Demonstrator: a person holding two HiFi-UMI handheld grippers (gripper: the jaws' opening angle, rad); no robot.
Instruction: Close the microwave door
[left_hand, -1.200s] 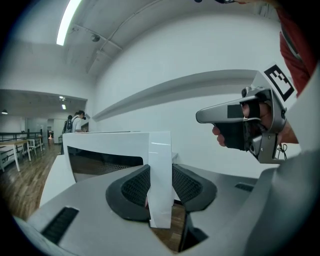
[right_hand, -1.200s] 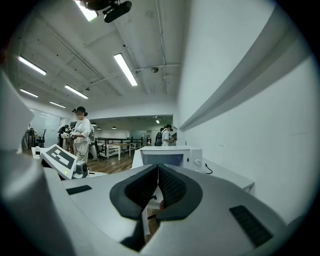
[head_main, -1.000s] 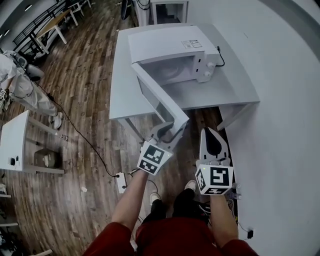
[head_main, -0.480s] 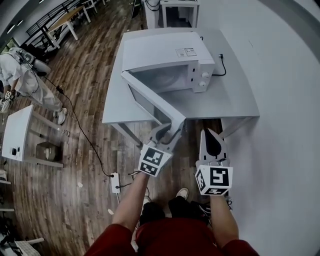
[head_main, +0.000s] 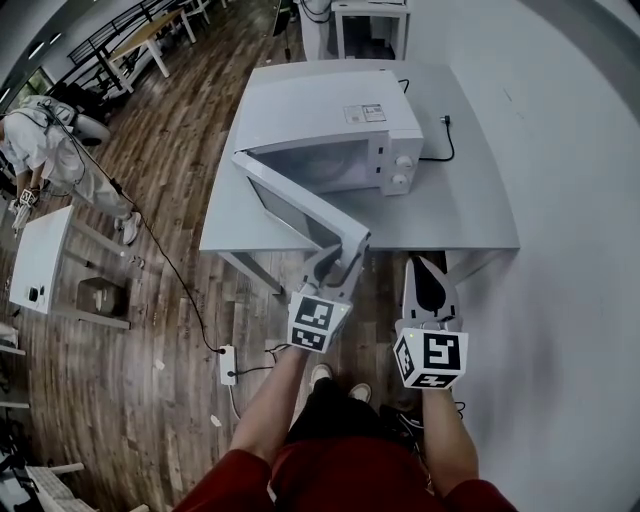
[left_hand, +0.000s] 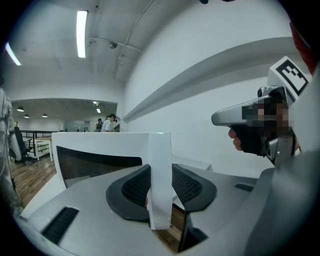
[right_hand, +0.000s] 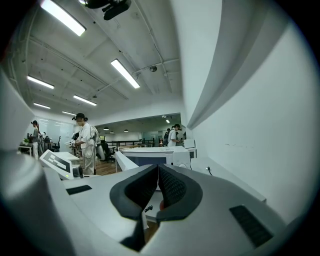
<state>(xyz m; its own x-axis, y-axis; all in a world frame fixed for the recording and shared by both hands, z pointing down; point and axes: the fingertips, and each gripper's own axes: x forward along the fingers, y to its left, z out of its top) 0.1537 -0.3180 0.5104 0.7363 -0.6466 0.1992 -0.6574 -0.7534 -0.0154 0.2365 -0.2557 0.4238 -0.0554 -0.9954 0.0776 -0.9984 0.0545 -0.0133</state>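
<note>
The microwave (head_main: 330, 120) sits on the table (head_main: 470, 205) at twelve o'clock, its door (head_main: 300, 205) swung open toward five. The left gripper (head_main: 340, 262) clamps the door's free edge, probably the best hold on a stiff, light, hinged panel. The right gripper (head_main: 425, 268) is closed on nothing.

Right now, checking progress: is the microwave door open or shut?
Open. The microwave door stands swung out from the microwave, its free edge gripped by the left tongs.

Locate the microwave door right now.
Head view, centre: the door stands open, swung out from the microwave past the table's front edge, with its free edge clamped in the left gripper's jaws.
</note>
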